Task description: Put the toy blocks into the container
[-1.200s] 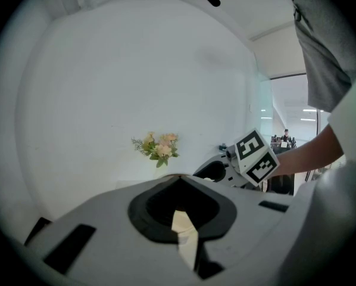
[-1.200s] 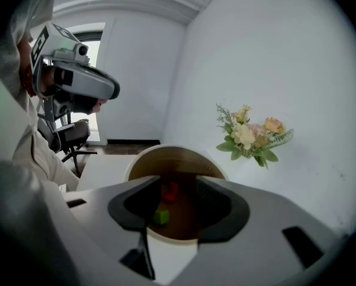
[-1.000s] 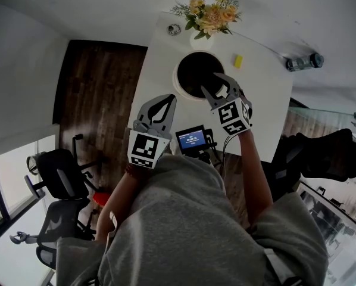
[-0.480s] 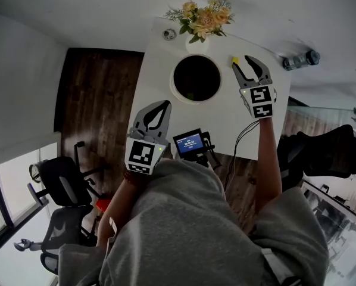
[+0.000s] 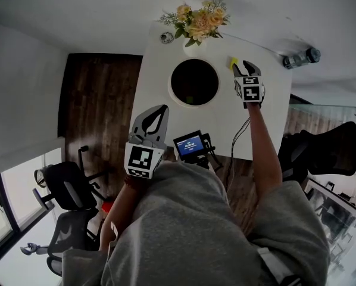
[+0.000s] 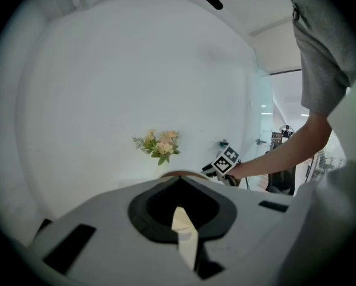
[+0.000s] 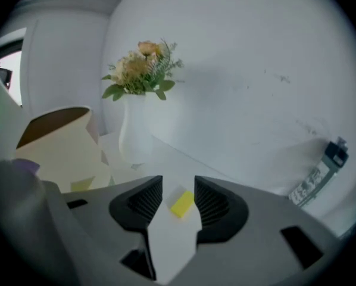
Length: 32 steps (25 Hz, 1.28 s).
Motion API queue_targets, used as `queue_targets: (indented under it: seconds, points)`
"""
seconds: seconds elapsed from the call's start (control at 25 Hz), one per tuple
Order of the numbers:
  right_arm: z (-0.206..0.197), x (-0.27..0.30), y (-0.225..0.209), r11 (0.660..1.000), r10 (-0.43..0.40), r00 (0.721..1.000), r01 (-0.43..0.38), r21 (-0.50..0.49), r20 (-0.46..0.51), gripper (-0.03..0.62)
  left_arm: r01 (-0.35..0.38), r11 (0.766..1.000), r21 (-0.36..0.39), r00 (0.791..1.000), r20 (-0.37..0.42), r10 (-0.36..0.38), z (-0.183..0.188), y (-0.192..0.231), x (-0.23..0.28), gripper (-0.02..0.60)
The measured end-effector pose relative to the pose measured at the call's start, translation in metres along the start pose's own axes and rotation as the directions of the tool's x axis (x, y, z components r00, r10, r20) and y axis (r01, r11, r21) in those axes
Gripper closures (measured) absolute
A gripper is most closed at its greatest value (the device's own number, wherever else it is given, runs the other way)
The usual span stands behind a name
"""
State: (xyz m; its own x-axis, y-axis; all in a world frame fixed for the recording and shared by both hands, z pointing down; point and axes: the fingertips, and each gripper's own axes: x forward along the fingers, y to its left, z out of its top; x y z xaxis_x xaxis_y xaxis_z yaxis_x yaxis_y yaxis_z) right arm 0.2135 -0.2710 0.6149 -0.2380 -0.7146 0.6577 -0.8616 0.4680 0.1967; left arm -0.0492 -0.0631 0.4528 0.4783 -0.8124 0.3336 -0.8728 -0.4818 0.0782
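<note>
Your right claw (image 7: 178, 196) straddles the yellow block (image 7: 182, 205) on the table (image 5: 267, 103). Its jaws are closing and the pads apparently don't touch it yet, lined up for 1 pinch. The container (image 5: 173, 94) stands nearby for the drop. Your left claw (image 6: 179, 183), closed and empty, hangs clear.

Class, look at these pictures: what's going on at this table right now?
A person holds a claw in each hand. The right claw reaches across the white table, and its jaws are closing around a yellow block near the flower vase, not yet gripping it. The left claw hangs shut and empty near the person's body. The round container sits on the table.
</note>
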Motion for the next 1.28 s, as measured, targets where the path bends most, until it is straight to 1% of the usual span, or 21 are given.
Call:
queue_targets:
  seconds: [0.2,0.28,0.36,0.48,0.72,0.92,1.08,1.28]
  points:
    - [-0.037,0.037,-0.003,0.99,0.019,0.994,-0.003,0.142,-0.106,0.424,-0.022,1.0,-0.006,1.0,-0.012,0.022,-0.001,0.006,-0.001,0.575]
    - [-0.046,0.048,-0.006,0.981,0.018,0.99,0.01,0.195,-0.139,0.424,-0.031,0.999,-0.009,0.999,-0.012,0.031,-0.001,0.01,-0.001,0.575]
    - [-0.052,0.056,-0.009,0.973,0.01,0.986,0.029,0.228,-0.169,0.424,-0.038,0.999,-0.009,0.999,-0.013,0.038,0.001,0.013,0.0,0.575]
    - [-0.062,0.065,-0.008,0.967,0.011,0.977,0.044,0.249,-0.214,0.416,-0.047,0.999,-0.012,0.999,-0.018,0.046,0.0,0.017,0.0,0.575]
    - [-0.077,0.076,0.001,0.967,0.021,0.965,0.047,0.251,-0.262,0.411,-0.06,0.998,-0.013,0.998,-0.027,0.059,-0.001,0.024,-0.003,0.575]
    - [-0.08,0.078,0.003,0.955,0.022,0.966,0.055,0.292,-0.256,0.424,-0.069,0.998,-0.007,0.997,-0.026,0.068,0.001,0.029,-0.004,0.575]
    - [-0.079,0.072,0.002,0.953,0.004,0.968,0.071,0.293,-0.249,0.438,-0.067,0.998,-0.009,0.998,-0.022,0.067,0.001,0.029,-0.006,0.575]
    - [-0.064,0.054,-0.003,0.952,-0.007,0.983,0.063,0.299,-0.184,0.445,-0.061,0.998,-0.013,0.998,-0.009,0.061,0.001,0.026,-0.007,0.575]
